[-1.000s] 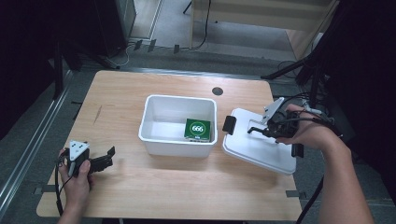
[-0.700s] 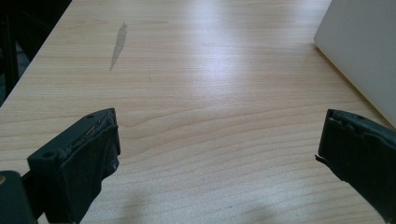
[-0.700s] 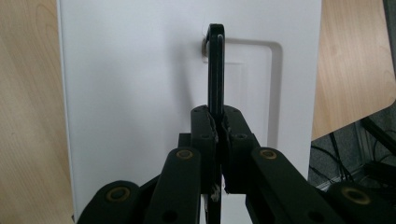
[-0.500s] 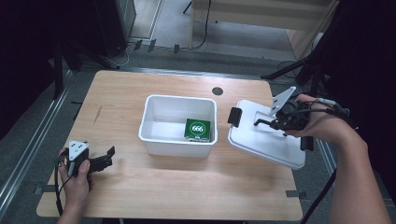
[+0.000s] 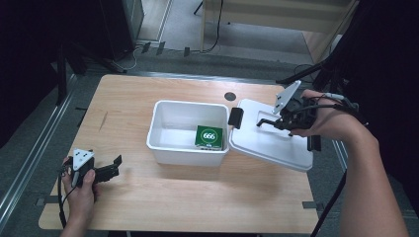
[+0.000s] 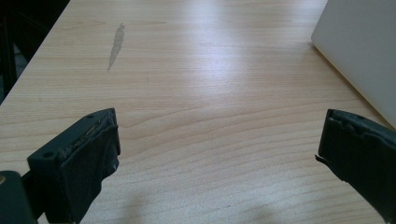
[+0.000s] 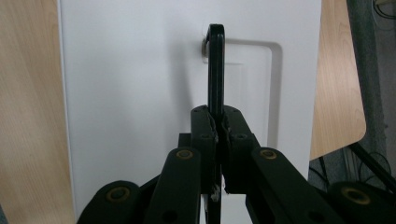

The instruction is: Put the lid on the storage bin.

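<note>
Since half a second ago the white lid (image 5: pixel 271 139) has shifted a little left and tilted, so its left edge now sits against the right rim of the white bin (image 5: pixel 163 143); a second ago it lay flat, farther right on the wooden table (image 5: pixel 163 197). The right gripper (image 5: pixel 276 121) holds the lid by its black handle (image 7: pixel 215 65): in the right gripper view the jaws are clenched on that thin upright handle, which rises from a recessed panel in the lid top. A black latch (image 5: pixel 235 118) hangs at the lid's left end, just beside the bin's right wall. Inside the bin, near its right side, lies a green box (image 5: pixel 210 136) marked 666. The left gripper (image 5: pixel 111 171) has not moved; it rests at the near left of the table, well apart from the bin, jaws spread wide over bare wood, gripping nothing. The left gripper view shows a grey smudge (image 6: pixel 116 45) on the tabletop ahead and the bin's white wall at upper right.
</note>
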A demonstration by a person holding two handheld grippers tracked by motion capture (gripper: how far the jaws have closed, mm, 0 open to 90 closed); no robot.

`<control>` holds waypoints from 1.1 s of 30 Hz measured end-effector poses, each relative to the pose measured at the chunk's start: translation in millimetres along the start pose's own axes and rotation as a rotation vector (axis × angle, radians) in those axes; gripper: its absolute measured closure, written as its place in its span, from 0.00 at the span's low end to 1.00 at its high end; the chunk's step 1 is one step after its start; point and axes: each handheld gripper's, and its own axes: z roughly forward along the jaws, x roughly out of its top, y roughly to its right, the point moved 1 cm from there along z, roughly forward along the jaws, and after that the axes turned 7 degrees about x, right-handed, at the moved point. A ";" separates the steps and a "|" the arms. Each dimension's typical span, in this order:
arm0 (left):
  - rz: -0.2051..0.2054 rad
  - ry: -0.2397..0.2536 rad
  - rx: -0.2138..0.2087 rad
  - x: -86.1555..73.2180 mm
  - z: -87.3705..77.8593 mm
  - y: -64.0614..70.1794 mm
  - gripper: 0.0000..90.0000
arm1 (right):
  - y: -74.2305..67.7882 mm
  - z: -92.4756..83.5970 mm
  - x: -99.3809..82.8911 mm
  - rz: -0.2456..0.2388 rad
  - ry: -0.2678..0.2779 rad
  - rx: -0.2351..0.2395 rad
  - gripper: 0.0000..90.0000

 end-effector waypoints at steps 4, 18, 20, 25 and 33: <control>0.000 0.001 0.001 0.0 -0.1 0.2 0.00 | -0.8 -0.5 11.8 -0.012 0.008 0.006 0.95; 0.005 0.006 0.008 -0.1 -0.6 0.9 0.00 | -3.4 0.5 47.4 -0.053 0.013 0.027 0.95; 0.005 0.007 0.009 -0.2 -0.6 0.9 0.00 | -4.0 2.6 53.8 -0.057 0.018 0.033 0.95; 0.009 0.008 0.015 -0.2 -0.9 1.3 0.00 | -4.6 6.0 66.1 -0.083 0.017 0.038 0.95; 0.011 0.010 0.015 -0.2 -0.7 1.9 0.00 | -6.9 10.7 89.0 -0.108 0.032 0.042 0.95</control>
